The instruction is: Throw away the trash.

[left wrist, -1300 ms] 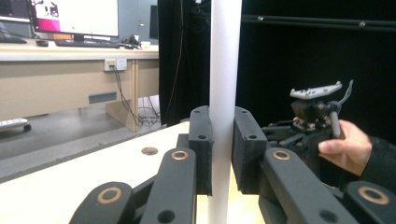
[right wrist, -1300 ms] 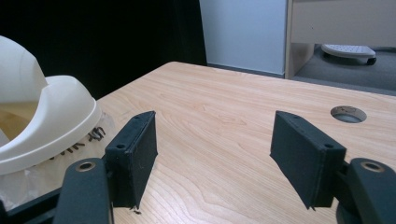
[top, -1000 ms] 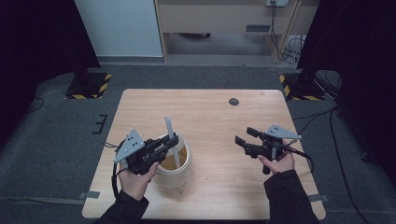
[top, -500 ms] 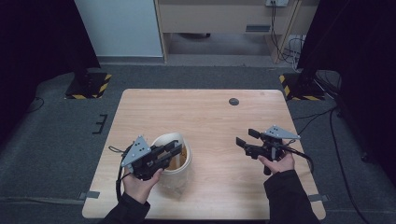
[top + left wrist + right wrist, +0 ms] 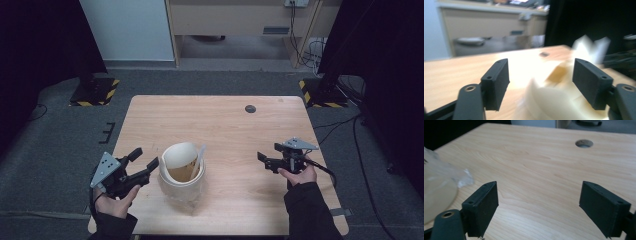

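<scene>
Wooden table (image 5: pixel 225 125) from above: a white cup (image 5: pixel 182 170) with a straw (image 5: pixel 197 161) stands left of centre. Left gripper (image 5: pixel 145 162) sits just beside it, jaws apart, empty; right gripper (image 5: pixel 262 161) well apart. Left gripper view: blurred cup (image 5: pixel 554 100) between spread jaws. Right gripper view: jaws wide, empty, over bare wood (image 5: pixel 536 170).

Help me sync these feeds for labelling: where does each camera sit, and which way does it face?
High view: fixed above the person's side, looking forward and down at the table; forearms, hands and both grippers show.
Left gripper view: rides the left gripper, looking over the cup; its open fingers show.
Right gripper view: rides the right gripper, facing the tabletop hole; open fingers show.
Shared: cup, hole.
</scene>
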Demonstrator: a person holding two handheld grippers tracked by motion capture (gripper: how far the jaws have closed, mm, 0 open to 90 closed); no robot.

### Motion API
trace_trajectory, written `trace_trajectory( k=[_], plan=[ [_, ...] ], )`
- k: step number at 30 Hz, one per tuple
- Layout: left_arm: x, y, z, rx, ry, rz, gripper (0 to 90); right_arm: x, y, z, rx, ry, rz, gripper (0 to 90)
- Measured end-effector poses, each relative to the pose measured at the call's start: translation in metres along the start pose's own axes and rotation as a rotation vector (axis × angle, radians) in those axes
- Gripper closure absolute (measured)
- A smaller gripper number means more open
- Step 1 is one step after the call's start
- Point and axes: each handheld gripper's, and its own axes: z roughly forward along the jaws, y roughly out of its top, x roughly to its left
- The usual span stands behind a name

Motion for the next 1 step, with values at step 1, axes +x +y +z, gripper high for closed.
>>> trace_trajectory(
  k=[1],
  plan=[
    [0.0000, 0.0000, 0.0000, 0.000, 0.000, 0.000, 26.4, -0.0019, -0.0023, 0.0013, 0.012, -0.010, -0.001, 14.7]
  ],
)
